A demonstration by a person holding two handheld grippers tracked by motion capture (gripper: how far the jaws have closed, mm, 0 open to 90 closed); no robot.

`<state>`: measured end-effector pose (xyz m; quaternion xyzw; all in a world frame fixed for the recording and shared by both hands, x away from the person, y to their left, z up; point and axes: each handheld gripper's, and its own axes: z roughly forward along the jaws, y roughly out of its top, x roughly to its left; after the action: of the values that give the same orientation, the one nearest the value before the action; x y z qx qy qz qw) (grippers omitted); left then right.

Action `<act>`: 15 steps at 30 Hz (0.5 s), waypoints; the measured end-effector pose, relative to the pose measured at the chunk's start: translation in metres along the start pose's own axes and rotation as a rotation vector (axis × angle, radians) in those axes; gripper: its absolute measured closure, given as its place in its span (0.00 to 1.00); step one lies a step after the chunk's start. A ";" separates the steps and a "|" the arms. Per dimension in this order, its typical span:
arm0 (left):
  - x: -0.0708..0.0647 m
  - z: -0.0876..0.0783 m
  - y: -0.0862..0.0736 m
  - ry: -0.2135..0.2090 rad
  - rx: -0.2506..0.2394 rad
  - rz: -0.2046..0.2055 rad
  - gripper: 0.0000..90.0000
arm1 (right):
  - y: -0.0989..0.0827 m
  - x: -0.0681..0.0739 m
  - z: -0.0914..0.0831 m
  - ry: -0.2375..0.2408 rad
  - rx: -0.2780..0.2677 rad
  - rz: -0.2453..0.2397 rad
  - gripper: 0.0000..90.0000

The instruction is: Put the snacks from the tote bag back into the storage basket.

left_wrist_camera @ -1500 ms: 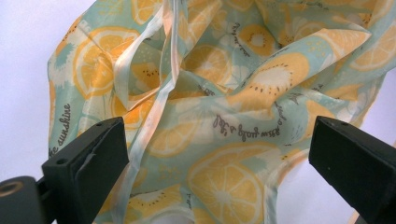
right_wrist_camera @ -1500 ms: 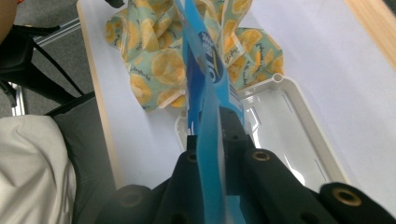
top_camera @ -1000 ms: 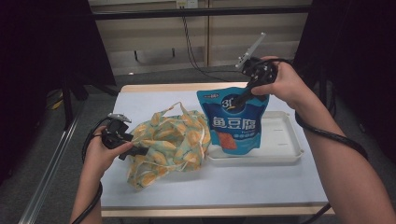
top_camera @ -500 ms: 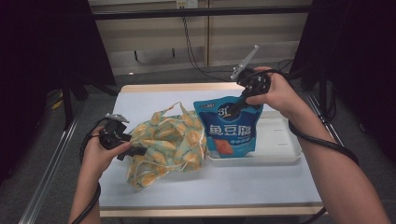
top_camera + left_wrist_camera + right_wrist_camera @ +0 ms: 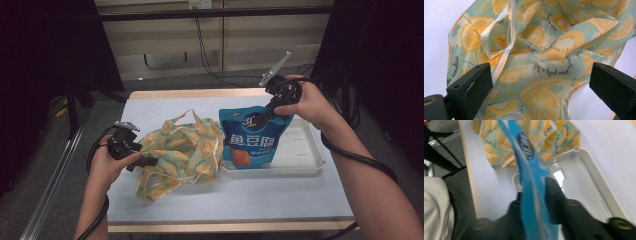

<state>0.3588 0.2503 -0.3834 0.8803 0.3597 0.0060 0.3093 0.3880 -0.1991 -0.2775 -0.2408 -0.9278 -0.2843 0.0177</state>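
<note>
A blue snack pouch (image 5: 255,140) stands upright with its bottom in the white tray (image 5: 305,150). My right gripper (image 5: 261,117) is at the pouch's top edge. In the right gripper view the pouch (image 5: 529,157) runs between the jaws of my right gripper (image 5: 535,190). Those jaws have just been opening and stand slightly apart around it. A lemon-print cloth bag (image 5: 180,150) lies crumpled left of the tray. My left gripper (image 5: 147,162) sits at the bag's left edge. In its own view my left gripper (image 5: 541,82) is open wide over the bag (image 5: 541,50).
The tray (image 5: 599,182) lies on a pale blue table (image 5: 250,200), with the bag (image 5: 554,137) beyond it in the right gripper view. Cables trail from both grippers. A dark rail and floor lie off the table's left edge.
My right hand has come down and the pouch has sunk with it until its bottom rests in the tray. The left hand and the bag have kept still.
</note>
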 end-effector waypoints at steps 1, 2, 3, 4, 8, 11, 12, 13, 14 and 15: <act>0.000 0.001 0.001 0.001 -0.001 -0.003 0.05 | -0.001 0.000 -0.001 -0.004 0.005 -0.003 0.81; 0.000 0.001 0.001 0.000 0.005 0.008 0.05 | -0.002 0.001 -0.001 -0.005 0.002 -0.012 0.76; 0.000 0.001 0.002 -0.004 -0.004 -0.005 0.05 | -0.003 0.001 -0.002 -0.011 0.003 -0.008 0.68; 0.000 0.001 0.003 -0.001 -0.005 -0.002 0.05 | -0.005 0.001 -0.002 -0.025 0.002 0.004 0.61; 0.000 0.003 0.006 -0.008 -0.021 -0.006 0.05 | -0.010 0.001 -0.005 -0.045 -0.020 0.013 0.48; 0.000 0.003 0.010 -0.011 -0.015 0.008 0.05 | -0.015 0.001 -0.009 -0.065 -0.034 0.033 0.42; 0.000 0.004 0.011 -0.013 -0.012 0.020 0.05 | -0.016 0.001 -0.009 -0.070 -0.034 0.039 0.40; 0.000 0.005 0.012 -0.013 -0.018 0.009 0.05 | -0.018 0.001 -0.010 -0.074 -0.034 0.039 0.39; 0.000 0.005 0.014 -0.015 -0.018 0.017 0.05 | -0.020 0.001 -0.012 -0.077 -0.038 0.045 0.37; 0.001 0.006 0.015 -0.016 -0.013 0.027 0.05 | -0.022 0.001 -0.013 -0.082 -0.040 0.052 0.35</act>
<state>0.3700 0.2394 -0.3801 0.8830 0.3452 0.0053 0.3179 0.3760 -0.2214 -0.2777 -0.2769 -0.9152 -0.2923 -0.0180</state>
